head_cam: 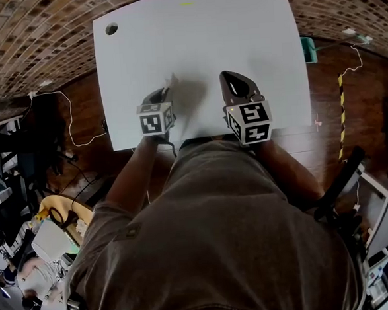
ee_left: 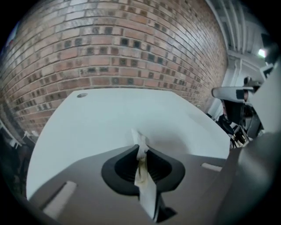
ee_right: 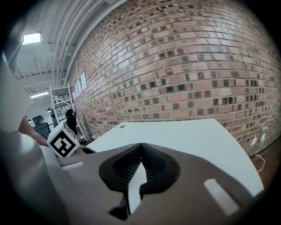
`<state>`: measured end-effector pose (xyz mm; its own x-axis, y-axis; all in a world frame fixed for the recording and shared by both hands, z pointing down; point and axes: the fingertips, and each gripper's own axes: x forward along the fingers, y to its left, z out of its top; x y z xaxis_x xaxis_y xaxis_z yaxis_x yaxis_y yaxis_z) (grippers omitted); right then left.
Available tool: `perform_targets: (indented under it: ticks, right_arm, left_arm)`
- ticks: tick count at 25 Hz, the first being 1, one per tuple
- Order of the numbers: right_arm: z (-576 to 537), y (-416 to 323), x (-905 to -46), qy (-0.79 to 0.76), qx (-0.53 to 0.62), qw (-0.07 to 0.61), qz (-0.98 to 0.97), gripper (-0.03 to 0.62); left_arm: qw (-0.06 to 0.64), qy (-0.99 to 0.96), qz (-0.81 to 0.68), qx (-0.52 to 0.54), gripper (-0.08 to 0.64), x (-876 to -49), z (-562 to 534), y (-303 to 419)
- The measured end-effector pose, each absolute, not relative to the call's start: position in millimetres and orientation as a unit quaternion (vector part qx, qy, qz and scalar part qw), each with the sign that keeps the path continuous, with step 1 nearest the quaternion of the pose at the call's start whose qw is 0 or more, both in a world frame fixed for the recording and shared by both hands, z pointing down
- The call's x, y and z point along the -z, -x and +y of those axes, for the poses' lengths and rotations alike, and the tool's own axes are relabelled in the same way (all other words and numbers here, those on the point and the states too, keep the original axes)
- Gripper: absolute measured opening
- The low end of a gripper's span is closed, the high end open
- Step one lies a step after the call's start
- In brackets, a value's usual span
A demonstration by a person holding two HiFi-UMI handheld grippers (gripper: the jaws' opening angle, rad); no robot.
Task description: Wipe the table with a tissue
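A white tissue (head_cam: 170,84) is pinched in my left gripper (head_cam: 165,91), just above the near part of the white table (head_cam: 199,38). In the left gripper view the jaws are shut on the tissue (ee_left: 141,151); a crumpled tip sticks out in front and a strip hangs down behind. My right gripper (head_cam: 232,77) hovers over the table's near edge, a little to the right of the left one. In the right gripper view its jaws (ee_right: 141,146) meet at the tips with nothing held between them, above the table (ee_right: 189,136).
A round cable hole (head_cam: 111,29) sits at the table's far left corner. A brick wall (ee_left: 118,48) rises behind the table. A teal box (head_cam: 308,49) is beside the right edge. Cables (head_cam: 69,120) lie on the wooden floor to the left.
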<state>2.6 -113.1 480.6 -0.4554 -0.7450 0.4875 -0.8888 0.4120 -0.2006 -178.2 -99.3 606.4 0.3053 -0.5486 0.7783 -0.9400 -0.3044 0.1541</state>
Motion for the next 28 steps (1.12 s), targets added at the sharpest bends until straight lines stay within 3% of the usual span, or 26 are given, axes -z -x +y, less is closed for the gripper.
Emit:
perform_targets:
  ticks: [8, 28]
  right_arm:
    - [-114.3, 14.6, -481.4, -0.482, -0.217, 0.169, -0.832, 0.014]
    - [-107.5, -4.5, -485.7, -0.495, -0.227, 0.166, -0.822, 0.014]
  left_arm:
    - [0.361, -0.685, -0.559, -0.297, 0.025, -621.7, -94.3, 244.5]
    - [0.34, -0.718, -0.511, -0.329, 0.025, -627.8, -93.3, 182.8]
